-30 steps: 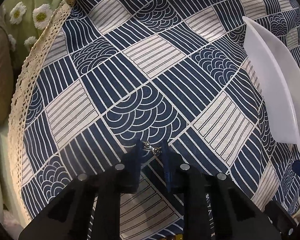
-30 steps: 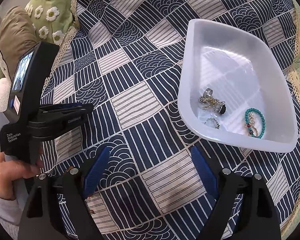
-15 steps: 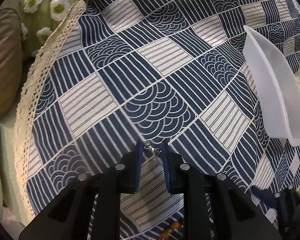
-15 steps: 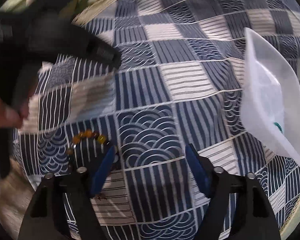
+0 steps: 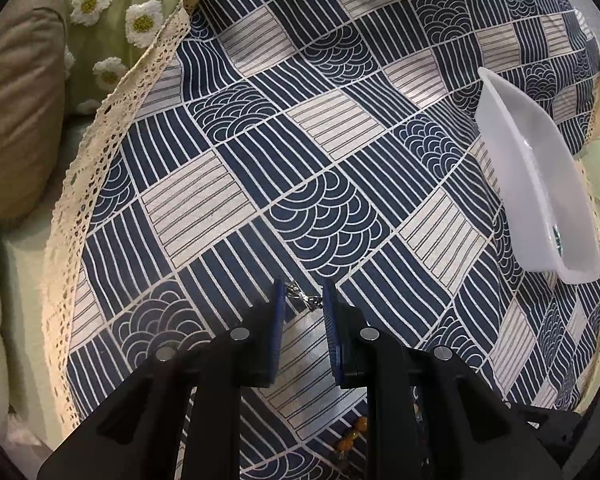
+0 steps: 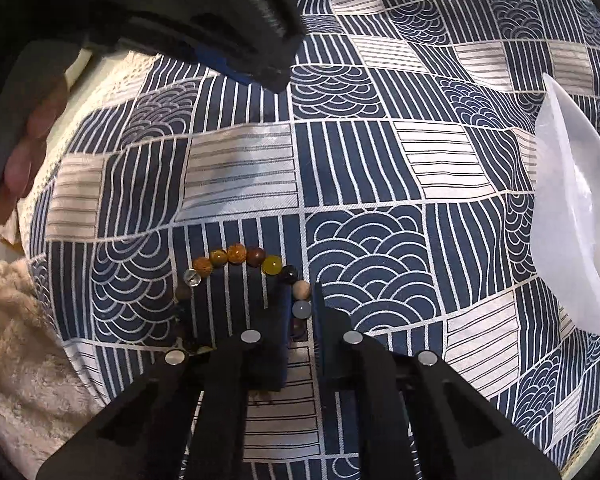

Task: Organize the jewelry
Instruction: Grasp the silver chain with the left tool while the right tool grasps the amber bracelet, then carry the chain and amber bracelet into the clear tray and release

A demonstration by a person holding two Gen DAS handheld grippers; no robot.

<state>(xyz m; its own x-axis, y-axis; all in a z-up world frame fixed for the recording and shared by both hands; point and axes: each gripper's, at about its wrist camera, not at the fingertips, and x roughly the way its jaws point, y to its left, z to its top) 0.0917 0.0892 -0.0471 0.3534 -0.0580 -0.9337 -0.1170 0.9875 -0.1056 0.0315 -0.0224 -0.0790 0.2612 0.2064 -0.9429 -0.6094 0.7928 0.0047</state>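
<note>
Silver and small, the trinket [image 5: 303, 299] is pinched between the left gripper [image 5: 302, 300] fingertips, held above the navy patterned cloth [image 5: 320, 168]. On that cloth's near left, the right gripper [image 6: 301, 304] is clenched on the beaded bracelet [image 6: 236, 264] (amber, brown and clear beads), its jaws astride one side of the loop. At the far right sits the white tray [image 5: 540, 184].

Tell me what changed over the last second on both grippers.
The right gripper swung left from facing the white tray down to the beaded bracelet, and its wide-open fingers have closed around the bracelet's right side. The left gripper stayed shut on the small silver piece, its view drifting slightly. The tray stayed on the patterned cloth.
</note>
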